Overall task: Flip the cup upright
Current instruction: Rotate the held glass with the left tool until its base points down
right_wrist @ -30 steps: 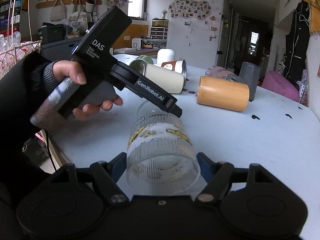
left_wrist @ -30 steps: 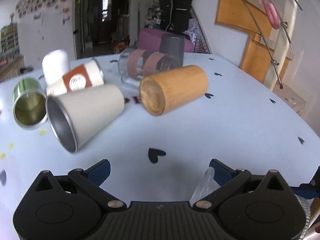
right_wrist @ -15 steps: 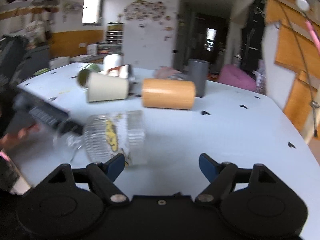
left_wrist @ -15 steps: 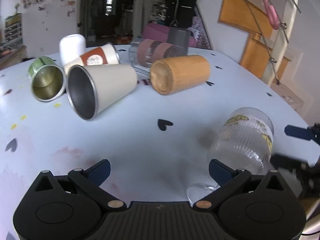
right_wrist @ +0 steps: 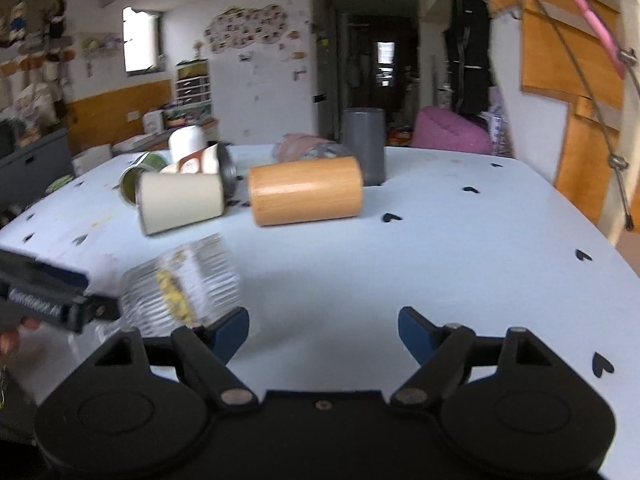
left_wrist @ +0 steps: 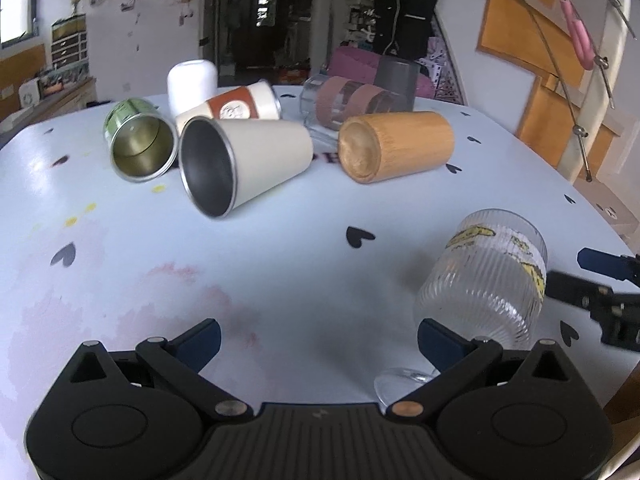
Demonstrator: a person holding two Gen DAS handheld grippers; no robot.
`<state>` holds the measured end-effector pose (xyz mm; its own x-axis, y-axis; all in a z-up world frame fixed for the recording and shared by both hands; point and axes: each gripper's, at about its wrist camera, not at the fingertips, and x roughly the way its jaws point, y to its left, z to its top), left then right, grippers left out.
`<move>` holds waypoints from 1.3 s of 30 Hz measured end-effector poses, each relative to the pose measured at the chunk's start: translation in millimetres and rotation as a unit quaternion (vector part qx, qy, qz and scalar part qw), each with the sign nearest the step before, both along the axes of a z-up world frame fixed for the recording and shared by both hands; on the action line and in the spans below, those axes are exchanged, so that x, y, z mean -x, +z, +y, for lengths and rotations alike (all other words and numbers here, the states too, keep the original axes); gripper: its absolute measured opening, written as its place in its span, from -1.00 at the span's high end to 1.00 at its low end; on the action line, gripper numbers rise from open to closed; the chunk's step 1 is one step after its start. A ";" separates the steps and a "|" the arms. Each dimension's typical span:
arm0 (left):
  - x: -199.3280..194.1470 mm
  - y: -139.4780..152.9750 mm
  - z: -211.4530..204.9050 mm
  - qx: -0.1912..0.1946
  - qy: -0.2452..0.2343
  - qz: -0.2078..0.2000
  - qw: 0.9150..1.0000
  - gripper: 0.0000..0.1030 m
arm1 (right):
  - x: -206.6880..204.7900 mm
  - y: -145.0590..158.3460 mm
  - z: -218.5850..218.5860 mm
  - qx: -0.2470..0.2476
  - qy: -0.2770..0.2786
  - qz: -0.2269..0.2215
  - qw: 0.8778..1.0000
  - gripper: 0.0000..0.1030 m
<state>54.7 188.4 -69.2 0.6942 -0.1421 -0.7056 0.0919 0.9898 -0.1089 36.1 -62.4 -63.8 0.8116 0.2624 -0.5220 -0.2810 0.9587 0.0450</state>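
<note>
A clear ribbed glass cup with yellow prints (left_wrist: 486, 284) stands on the white table near its front right edge; it is blurred in the right wrist view (right_wrist: 184, 286). My left gripper (left_wrist: 320, 338) is open and empty, with its right finger just in front of the glass. My right gripper (right_wrist: 322, 330) is open and empty, with the glass beside its left finger, outside the jaws. The right gripper's fingers (left_wrist: 600, 280) show at the right edge of the left wrist view.
Several cups lie on their sides at mid-table: a cream steel tumbler (left_wrist: 244, 164), a wooden cup (left_wrist: 396, 144), a green tin (left_wrist: 140, 144), a red-sleeved paper cup (left_wrist: 236, 106), a banded glass (left_wrist: 344, 102). A grey cup (right_wrist: 364, 148) and a white cup (left_wrist: 192, 82) stand behind.
My right gripper let go of the ribbed glass, opened and swung to the right. The glass now stands free on the table. My left gripper drew back slightly.
</note>
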 end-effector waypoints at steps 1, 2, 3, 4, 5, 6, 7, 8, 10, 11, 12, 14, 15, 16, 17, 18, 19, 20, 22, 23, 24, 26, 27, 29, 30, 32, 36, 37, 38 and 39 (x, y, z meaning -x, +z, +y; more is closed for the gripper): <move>1.0 0.1 2.3 0.002 0.004 0.005 1.000 -1.00 | -2.3 0.1 -1.8 -0.008 -0.001 0.004 1.000 -0.60; 2.2 -0.2 4.1 0.005 0.005 0.008 1.000 -1.00 | -3.9 -0.1 -2.6 -0.015 0.000 0.008 1.000 -0.59; 3.8 0.9 7.0 0.011 0.002 0.011 1.000 -1.00 | -4.6 -0.7 -1.5 -0.015 0.000 0.009 1.000 -0.58; 5.7 2.8 9.3 0.018 -0.005 0.013 1.000 -1.00 | -5.1 -1.6 0.3 -0.012 -0.001 0.010 1.000 -0.55; 7.3 4.7 11.0 0.021 -0.009 0.014 1.000 -1.00 | -5.4 -2.8 2.9 -0.005 -0.003 0.010 1.000 -0.55; 7.9 8.3 12.8 0.020 -0.011 0.013 1.000 -1.00 | -5.8 -3.7 4.8 -0.001 -0.005 0.011 1.000 -0.54; 8.5 11.2 13.6 0.014 -0.010 0.009 1.000 -1.00 | -6.1 -4.1 5.7 0.001 -0.007 0.012 1.000 -0.54; 8.7 13.4 13.8 0.006 -0.010 0.006 1.000 -1.00 | -6.2 -4.2 6.1 -0.001 -0.008 0.012 1.000 -0.53; 7.2 14.8 13.6 -0.006 -0.015 0.007 1.000 -1.00 | -4.4 -3.9 5.8 -0.007 -0.007 0.012 1.000 -0.54; 5.4 13.9 13.5 -0.007 -0.022 0.012 1.000 -1.00 | -3.7 -4.2 5.2 -0.012 -0.003 0.014 1.000 -0.54; 3.9 12.8 14.0 -0.003 -0.029 0.017 0.999 -1.00 | -3.0 -4.2 5.1 -0.019 0.004 0.017 1.000 -0.54; 0.5 10.1 15.2 0.011 -0.037 0.028 0.999 -1.00 | -3.2 -4.4 8.3 -0.021 0.011 0.019 1.000 -0.54; -0.4 9.4 15.3 0.015 -0.039 0.031 0.999 -1.00 | -4.2 -4.5 10.5 -0.019 0.012 0.019 1.000 -0.54; -0.1 8.3 15.4 0.020 -0.042 0.034 0.998 -1.00 | -6.1 -4.4 12.9 -0.018 0.014 0.020 1.000 -0.54; 0.2 7.2 14.8 0.025 -0.047 0.038 0.998 -1.00 | -7.5 -4.2 15.2 -0.018 0.014 0.019 1.000 -0.54; 1.7 5.8 13.7 0.028 -0.050 0.041 0.998 -1.00 | -9.3 -3.8 16.9 -0.019 0.014 0.019 1.000 -0.54; 2.6 5.0 12.1 0.030 -0.056 0.043 0.997 -1.00 | -11.3 -3.6 18.4 -0.020 0.013 0.019 1.000 -0.54; 3.9 4.7 10.8 0.031 -0.062 0.045 0.997 -1.00 | -13.3 -3.4 20.1 -0.022 0.014 0.019 0.999 -0.54; 7.3 6.6 7.6 0.031 -0.068 0.040 0.996 -1.00 | -16.2 -3.3 24.5 -0.025 0.018 0.020 0.999 -0.54; 8.3 8.3 7.4 0.032 -0.069 0.035 0.996 -1.00 | -16.4 -3.7 25.9 -0.026 0.021 0.020 0.999 -0.54; 9.9 12.0 7.7 0.038 -0.071 0.029 0.996 -1.00 | -16.4 -3.7 26.5 -0.028 0.022 0.020 0.999 -0.54; 10.7 19.2 9.2 0.057 -0.075 0.019 0.995 -1.00 | -14.4 -3.3 25.1 -0.035 0.021 0.019 0.999 -0.54; 10.7 23.3 9.1 0.069 -0.078 0.016 0.994 -1.00 | -13.3 -2.7 23.3 -0.039 0.019 0.018 0.999 -0.54; 5.4 28.4 7.0 0.105 -0.079 0.018 0.991 -0.99 | -10.6 -1.0 18.7 -0.048 0.014 0.015 0.999 -0.54; 0.4 29.1 5.8 0.125 -0.075 0.026 0.989 -0.98 | -9.3 -0.2 16.0 -0.052 0.011 0.013 0.998 -0.54; -11.8 26.1 1.4 0.162 -0.063 0.051 0.984 -0.93 | -7.1 0.7 11.1 -0.062 0.005 0.012 0.998 -0.54; -29.8 12.6 -2.3 0.204 -0.019 0.096 0.974 -0.83 | 0.6 -1.8 9.9 -0.064 0.017 0.015 0.998 -0.54; -33.4 8.3 -0.9 0.219 -0.004 0.108 0.970 -0.83 | 3.3 -2.6 10.9 -0.062 0.024 0.015 0.998 -0.54; -36.3 4.4 1.5 0.234 0.010 0.117 0.965 -0.83 | 6.4 -3.4 12.5 -0.060 0.032 0.014 0.998 -0.54; -38.7 2.5 3.6 0.248 0.022 0.124 0.960 -0.83 | 9.3 -4.0 14.3 -0.058 0.040 0.013 0.997 -0.54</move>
<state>93.5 192.0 -66.6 0.5258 -0.4785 -0.7033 -0.0386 0.8125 -0.5816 26.8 -48.1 -67.8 0.7717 0.3858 -0.5056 -0.3537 0.9211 0.1629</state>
